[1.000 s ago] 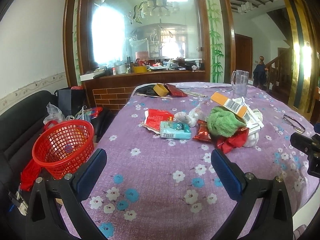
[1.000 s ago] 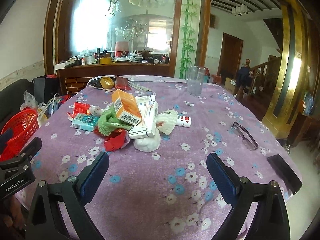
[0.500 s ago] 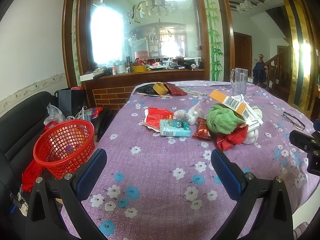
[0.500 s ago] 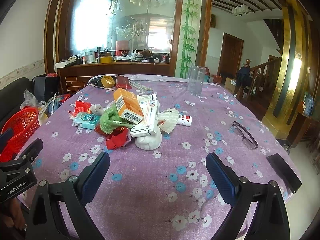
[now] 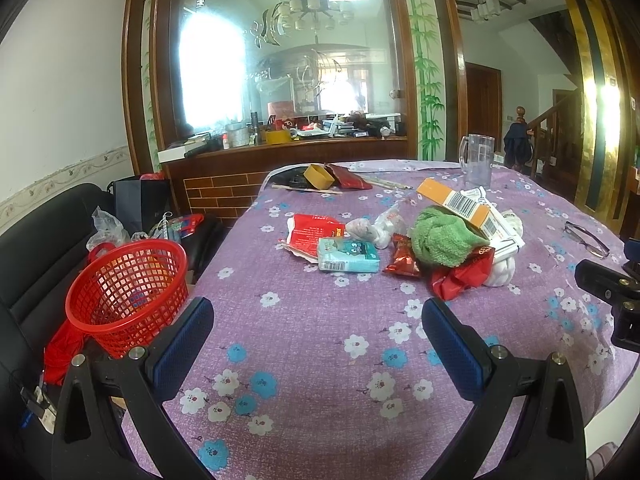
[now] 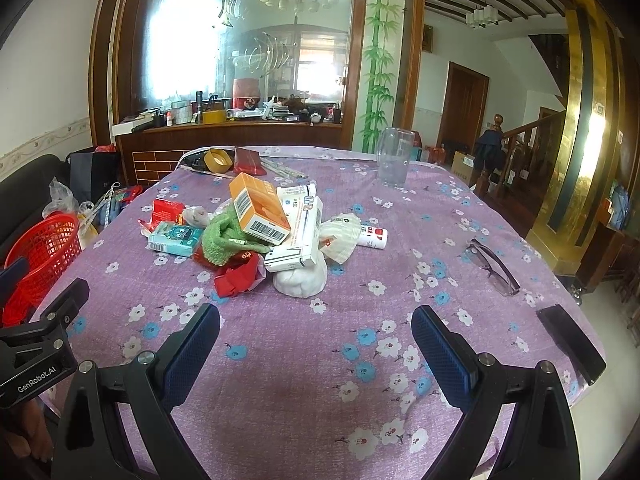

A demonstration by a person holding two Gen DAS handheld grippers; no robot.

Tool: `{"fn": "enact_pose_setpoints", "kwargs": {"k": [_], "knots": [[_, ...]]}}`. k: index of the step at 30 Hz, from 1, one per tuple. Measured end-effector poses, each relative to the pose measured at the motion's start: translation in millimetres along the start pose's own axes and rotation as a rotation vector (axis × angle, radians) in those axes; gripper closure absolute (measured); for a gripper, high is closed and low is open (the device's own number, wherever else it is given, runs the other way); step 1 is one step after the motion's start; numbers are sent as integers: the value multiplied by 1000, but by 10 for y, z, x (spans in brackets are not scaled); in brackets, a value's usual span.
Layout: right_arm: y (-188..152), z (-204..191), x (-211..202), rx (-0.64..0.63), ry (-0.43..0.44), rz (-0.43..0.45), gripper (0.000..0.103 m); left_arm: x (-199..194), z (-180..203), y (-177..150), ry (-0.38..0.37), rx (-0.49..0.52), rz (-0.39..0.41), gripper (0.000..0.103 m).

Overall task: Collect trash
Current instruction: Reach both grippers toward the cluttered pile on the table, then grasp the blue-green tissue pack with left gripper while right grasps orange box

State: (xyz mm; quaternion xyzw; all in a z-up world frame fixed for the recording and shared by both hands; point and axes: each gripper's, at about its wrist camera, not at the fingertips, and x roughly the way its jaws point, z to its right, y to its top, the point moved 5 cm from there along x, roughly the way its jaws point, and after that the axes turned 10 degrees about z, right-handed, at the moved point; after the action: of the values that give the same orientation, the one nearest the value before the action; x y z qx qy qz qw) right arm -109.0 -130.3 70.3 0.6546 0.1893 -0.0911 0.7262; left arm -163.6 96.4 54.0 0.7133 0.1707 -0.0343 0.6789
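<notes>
Purple tablecloth [image 6: 320,360]; fingers [image 5: 184,340] (both pairs, seemingly) wide, empty.

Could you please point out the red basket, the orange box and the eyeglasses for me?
red basket [image 5: 124,292], left wrist view, on its mesh wall.
orange box [image 6: 256,208], right wrist view, on its top face.
eyeglasses [image 6: 494,266], right wrist view, on the frame.

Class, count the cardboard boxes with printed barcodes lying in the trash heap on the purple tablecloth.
3: the orange box on top of the heap, the long white box under its right side, and the teal box at the heap's left edge. Others may be hidden underneath.
</notes>
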Motion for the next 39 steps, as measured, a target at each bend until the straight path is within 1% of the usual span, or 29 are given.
{"fn": "enact_pose_setpoints", "kwargs": {"k": [6, 11, 14, 17, 20, 22, 24, 25, 26, 27, 28, 30, 33, 35, 37, 39], "knots": [[4, -27, 31, 3, 12, -12, 5, 5, 0, -9, 0, -1, -3, 0], [25, -51, 88, 6, 28, -21, 5, 78, -13, -10, -4, 0, -26, 0], [45, -63, 142, 4, 43, -31, 5, 167, -26, 3, -20, 0, -52, 0], [77, -60, 215, 9, 80, -50, 5, 288, -92, 52, -48, -27, -97, 0], [136, -57, 290, 5, 124, -65, 10, 443, -162, 114, -60, -37, -145, 0], [185, -65, 380, 26, 189, -100, 15, 572, -212, 159, -74, -56, -183, 0], [235, -56, 491, 56, 244, -141, 23, 706, -261, 193, -85, -77, -226, 0], [269, -52, 556, 71, 275, -163, 25, 786, -282, 212, -101, -90, -248, 0], [304, -49, 606, 87, 297, -177, 31, 850, -291, 224, -116, -103, -267, 0], [342, -42, 669, 105, 318, -194, 35, 913, -303, 228, -130, -118, -288, 2], [368, -46, 720, 118, 333, -210, 35, 991, -310, 232, -148, -139, -313, 5], [466, -48, 845, 156, 367, -240, 35, 1132, -316, 227, -169, -172, -360, 22], [624, -110, 1034, 161, 387, -263, 35, 1364, -336, 187, -209, -242, -437, 35], [726, -187, 1156, 155, 405, -268, 35, 1531, -334, 171, -229, -278, -475, 35], [790, -257, 1300, 140, 403, -280, 35, 1666, -358, 152, -228, -314, -499, 36], [808, -308, 1485, 145, 398, -309, 35, 1798, -357, 135, -244, -338, -529, 36]]}}
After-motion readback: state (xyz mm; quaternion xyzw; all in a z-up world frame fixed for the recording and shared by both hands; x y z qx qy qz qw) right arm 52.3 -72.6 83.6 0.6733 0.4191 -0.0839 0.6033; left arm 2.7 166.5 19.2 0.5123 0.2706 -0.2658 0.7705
